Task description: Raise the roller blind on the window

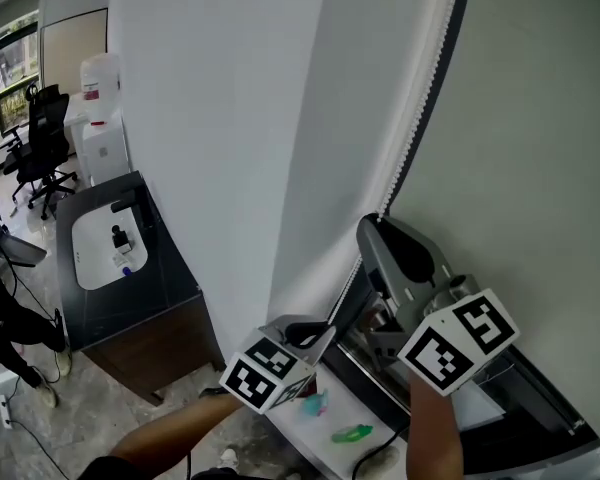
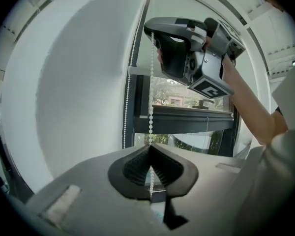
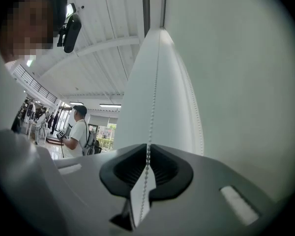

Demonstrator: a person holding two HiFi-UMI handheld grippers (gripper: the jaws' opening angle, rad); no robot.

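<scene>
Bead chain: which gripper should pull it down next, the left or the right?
Probably the right. The right gripper sits high on the bead chain, jaws closed on it, with room to pull down. The left gripper grips it lower.

Both tools are moulded in matt grey plastic, the left gripper [image 2: 151, 154] and the right gripper [image 3: 148, 154] alike. Each has broad, smooth grey fingers [image 3: 226, 191] lined with black ribbed pads [image 2: 132, 168] that form a dark V-shaped mouth. Each also carries a white marker cube [image 1: 458, 343] printed with black squares. The forearms are bare – higher up begins a short, light-coloured sleeve [image 2: 278, 146]
</scene>
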